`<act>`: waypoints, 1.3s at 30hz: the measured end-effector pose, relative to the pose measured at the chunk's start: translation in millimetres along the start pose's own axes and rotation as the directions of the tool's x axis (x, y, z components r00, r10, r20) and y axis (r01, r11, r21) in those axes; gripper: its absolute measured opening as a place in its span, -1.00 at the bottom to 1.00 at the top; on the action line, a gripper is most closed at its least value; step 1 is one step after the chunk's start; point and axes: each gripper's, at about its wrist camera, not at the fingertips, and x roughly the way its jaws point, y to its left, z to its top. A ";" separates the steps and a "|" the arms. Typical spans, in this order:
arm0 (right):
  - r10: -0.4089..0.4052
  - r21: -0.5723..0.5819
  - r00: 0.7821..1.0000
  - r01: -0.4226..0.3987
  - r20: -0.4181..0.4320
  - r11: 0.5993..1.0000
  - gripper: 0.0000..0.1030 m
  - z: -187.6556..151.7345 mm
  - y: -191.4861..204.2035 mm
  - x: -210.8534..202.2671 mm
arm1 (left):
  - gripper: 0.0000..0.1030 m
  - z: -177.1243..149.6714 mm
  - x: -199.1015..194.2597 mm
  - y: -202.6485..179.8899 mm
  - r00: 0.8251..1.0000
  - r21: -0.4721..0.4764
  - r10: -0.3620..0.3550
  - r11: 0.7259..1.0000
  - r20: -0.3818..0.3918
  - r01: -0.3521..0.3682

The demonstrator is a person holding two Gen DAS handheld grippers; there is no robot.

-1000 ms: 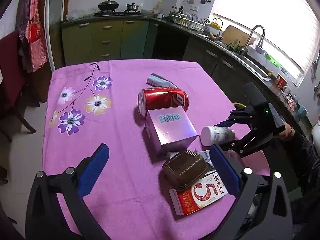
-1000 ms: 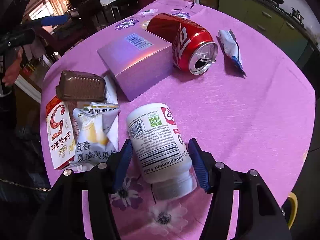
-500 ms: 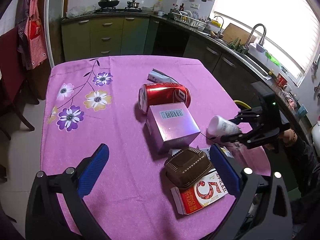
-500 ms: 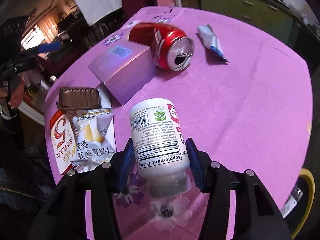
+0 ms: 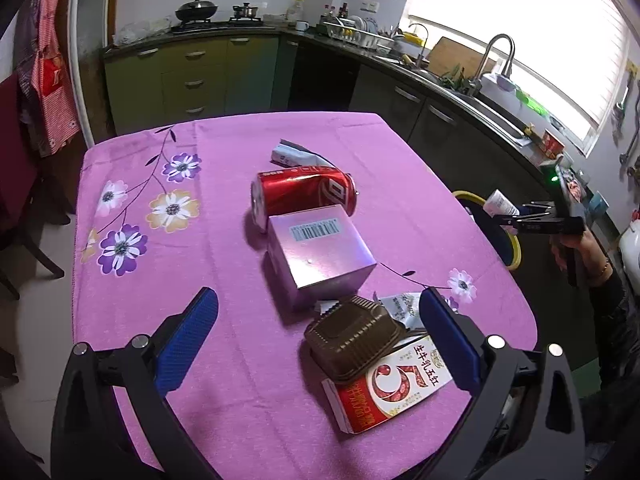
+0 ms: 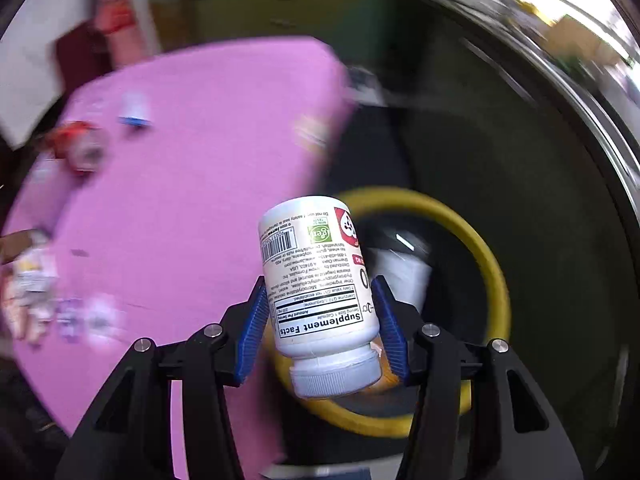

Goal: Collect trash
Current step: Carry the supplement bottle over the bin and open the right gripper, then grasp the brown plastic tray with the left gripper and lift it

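My right gripper [image 6: 320, 314] is shut on a white supplement bottle [image 6: 316, 280], held in the air above a yellow-rimmed bin [image 6: 492, 264] beside the table. In the left wrist view the same bottle [image 5: 498, 203] and right gripper [image 5: 520, 216] hang past the table's right edge, over the bin [image 5: 470, 196]. My left gripper [image 5: 320, 332] stands open low over the near table. A brown plastic tray [image 5: 354, 338] lies between its fingers, on a red and white carton [image 5: 394, 386]. A pink box [image 5: 320, 252], a red can [image 5: 304, 194] and a wrapper [image 5: 290, 154] lie further back.
A pink flowered cloth [image 5: 168, 280] covers the table. A snack packet [image 5: 402, 308] lies beside the brown tray. Kitchen cabinets [image 5: 192, 76] and a sink counter [image 5: 460, 88] run behind and to the right. A dark chair [image 5: 16, 184] stands at the left.
My right gripper lifted the bottle off the table and swung it right, out past the table edge to above the bin, rolling as it went. The left gripper stayed put.
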 end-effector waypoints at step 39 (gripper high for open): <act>0.016 0.057 0.994 -0.022 0.105 0.998 0.30 -17.8 42.4 -17.4 | 0.86 -25.9 64.3 9.8 0.978 -0.423 -0.136 0.904 -0.156 0.059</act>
